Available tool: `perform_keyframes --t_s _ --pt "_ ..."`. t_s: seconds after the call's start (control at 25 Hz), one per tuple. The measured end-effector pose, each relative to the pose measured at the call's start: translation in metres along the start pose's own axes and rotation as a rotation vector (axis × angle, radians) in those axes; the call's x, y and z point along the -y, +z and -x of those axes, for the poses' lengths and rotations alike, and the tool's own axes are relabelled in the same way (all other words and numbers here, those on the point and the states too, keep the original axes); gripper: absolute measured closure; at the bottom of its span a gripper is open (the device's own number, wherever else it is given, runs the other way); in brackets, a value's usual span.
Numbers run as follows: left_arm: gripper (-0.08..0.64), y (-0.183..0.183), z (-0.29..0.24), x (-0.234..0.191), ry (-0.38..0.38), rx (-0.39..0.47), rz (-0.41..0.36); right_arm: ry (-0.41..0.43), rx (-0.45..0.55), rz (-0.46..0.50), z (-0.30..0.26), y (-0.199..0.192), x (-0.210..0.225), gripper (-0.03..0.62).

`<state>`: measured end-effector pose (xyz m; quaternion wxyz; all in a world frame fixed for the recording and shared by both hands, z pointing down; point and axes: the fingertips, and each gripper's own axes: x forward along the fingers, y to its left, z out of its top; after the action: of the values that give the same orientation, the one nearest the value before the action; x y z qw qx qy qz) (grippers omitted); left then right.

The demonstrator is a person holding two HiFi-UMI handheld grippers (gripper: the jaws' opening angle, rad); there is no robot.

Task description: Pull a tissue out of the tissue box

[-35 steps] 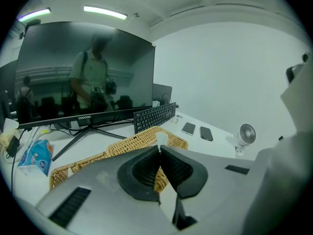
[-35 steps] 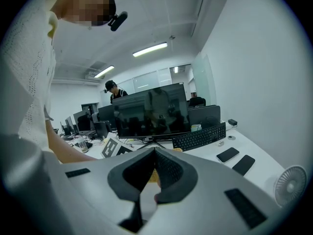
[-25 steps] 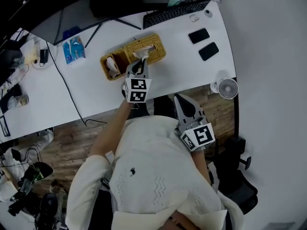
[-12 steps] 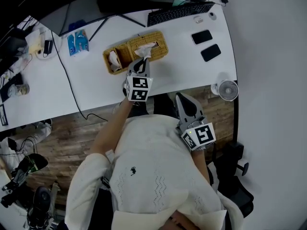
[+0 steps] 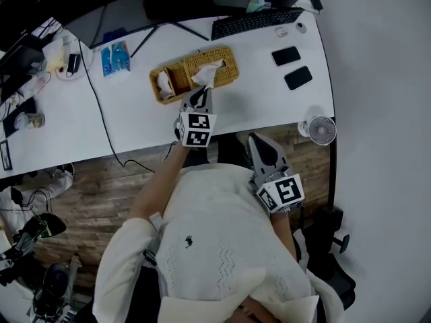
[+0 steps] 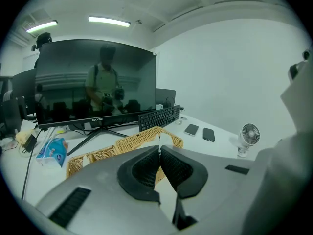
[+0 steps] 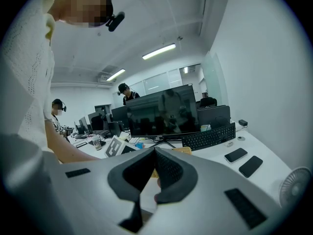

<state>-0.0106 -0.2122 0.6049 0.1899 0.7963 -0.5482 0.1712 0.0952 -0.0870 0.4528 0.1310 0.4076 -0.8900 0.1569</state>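
A woven wicker tissue box [image 5: 222,59] lies on the white desk [image 5: 135,123], in front of the monitor. A white tissue [image 5: 207,73] sticks out of its top slot and reaches toward me. My left gripper [image 5: 200,90] is at the box's near edge, its jaws shut on the tissue's tip. In the left gripper view a white corner of the tissue [image 6: 165,140] shows just above the left gripper [image 6: 160,147]. My right gripper [image 5: 259,144] hangs off the desk beside my body. In its own view the right gripper [image 7: 155,151] is shut and holds nothing.
The wicker basket's left compartment [image 5: 163,84] holds something white. A black keyboard [image 5: 252,24], two dark phones [image 5: 286,55] [image 5: 297,77] and a small white fan [image 5: 321,130] lie to the right. A blue packet [image 5: 116,58] and a black cable [image 5: 94,113] are on the left.
The tissue stands a little further out of the box toward my left gripper. The head view has shifted slightly. The right gripper has stayed where it was.
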Motion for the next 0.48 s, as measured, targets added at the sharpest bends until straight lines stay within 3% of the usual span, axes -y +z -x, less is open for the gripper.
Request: perform_keyframes --t_s 0.48 --pt "0.546 -0.004 0.013 0.002 -0.003 0.016 -0.003 0.008 -0.002 0.003 0.006 -0.006 -0.006 0.591"
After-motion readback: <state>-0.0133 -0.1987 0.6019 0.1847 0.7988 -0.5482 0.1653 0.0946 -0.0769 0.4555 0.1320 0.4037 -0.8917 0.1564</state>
